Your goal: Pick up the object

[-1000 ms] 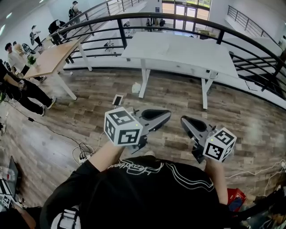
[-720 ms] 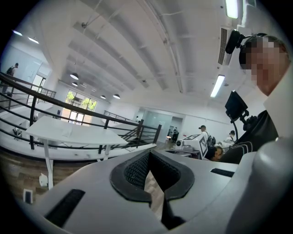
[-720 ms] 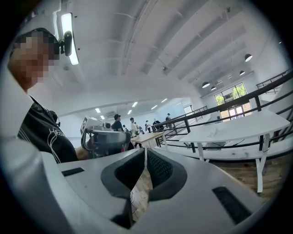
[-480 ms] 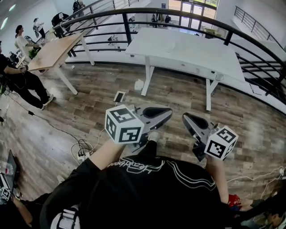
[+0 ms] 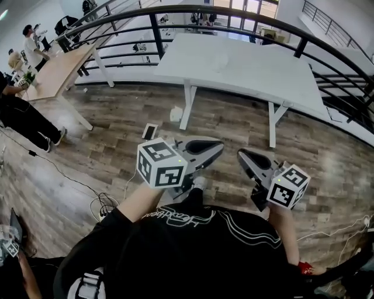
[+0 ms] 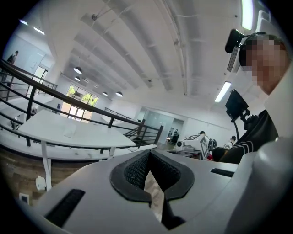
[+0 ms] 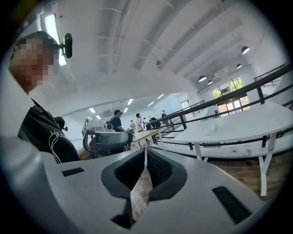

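Head view: left gripper (image 5: pixel 218 146) & right gripper (image 5: pixel 241 155) shut, empty, over wood floor (image 5: pixel 327 157). Clear cup-like item (image 5: pixel 221 59) mid white desk (image 5: pixel 263 79) ahead; black railing (image 5: pixel 234 14) behind. Left gripper view: tips together, nothing btwn. Right gripper view: same.

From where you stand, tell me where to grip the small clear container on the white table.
Take the small clear container across its side walls, coming level from the white table's near long edge; it seems to stand upright, alone on the top, so nothing blocks either side.
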Tool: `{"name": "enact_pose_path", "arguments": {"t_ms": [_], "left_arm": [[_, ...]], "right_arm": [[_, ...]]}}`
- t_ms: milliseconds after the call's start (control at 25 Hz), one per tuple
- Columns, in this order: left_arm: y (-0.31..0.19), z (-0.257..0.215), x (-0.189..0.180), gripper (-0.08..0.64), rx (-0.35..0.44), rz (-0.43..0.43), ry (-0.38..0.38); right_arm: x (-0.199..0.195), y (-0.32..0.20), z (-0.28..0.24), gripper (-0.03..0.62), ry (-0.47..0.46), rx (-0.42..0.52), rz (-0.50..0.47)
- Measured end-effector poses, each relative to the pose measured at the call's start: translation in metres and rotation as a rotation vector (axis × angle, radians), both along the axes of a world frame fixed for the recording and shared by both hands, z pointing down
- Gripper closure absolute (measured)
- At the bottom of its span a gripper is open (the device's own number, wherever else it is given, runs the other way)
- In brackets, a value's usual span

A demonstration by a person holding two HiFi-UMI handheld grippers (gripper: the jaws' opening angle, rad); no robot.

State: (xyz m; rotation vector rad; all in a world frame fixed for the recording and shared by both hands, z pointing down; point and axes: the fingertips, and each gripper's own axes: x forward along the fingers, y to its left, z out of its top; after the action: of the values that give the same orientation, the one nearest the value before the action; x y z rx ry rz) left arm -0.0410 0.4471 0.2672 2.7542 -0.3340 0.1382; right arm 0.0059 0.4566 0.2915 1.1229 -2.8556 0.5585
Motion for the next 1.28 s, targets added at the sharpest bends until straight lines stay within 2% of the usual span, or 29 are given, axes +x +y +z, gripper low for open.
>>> {"name": "enact_pose_path", "arguments": {"t_ms": [200, 400, 640, 840, 1280], "left_arm": [[-0.097, 0.006, -0.002, 0.554, -0.022, 0.021, -0.007], [-0.187, 0.025, 0.006, 0.554, -0.006, 0.034, -0.04], [-0.303, 0.019, 0.01, 0.554, -0.062, 0.061, -0.058], [-0.341, 0.016, 0.011, 0.554, -0.049, 0.082, -0.05], [-0.372, 0.032, 0.034, 0.554, -0.07, 0.074, -0.065]], "right_arm": [[-0.001, -0.091, 0.006, 0.571, -0.003, -0.038, 0.031], [0.003, -0.179, 0.02, 0.571, 0.004, -0.044, 0.041], [0.001, -0.292, 0.002, 0.571, 0.005, -0.066, 0.053], [0.001, -0.329, 0.005, 0.571, 0.019, -0.08, 0.064], [0.019, -0.362, 0.019, 0.571, 0.005, -0.087, 0.035]]}}
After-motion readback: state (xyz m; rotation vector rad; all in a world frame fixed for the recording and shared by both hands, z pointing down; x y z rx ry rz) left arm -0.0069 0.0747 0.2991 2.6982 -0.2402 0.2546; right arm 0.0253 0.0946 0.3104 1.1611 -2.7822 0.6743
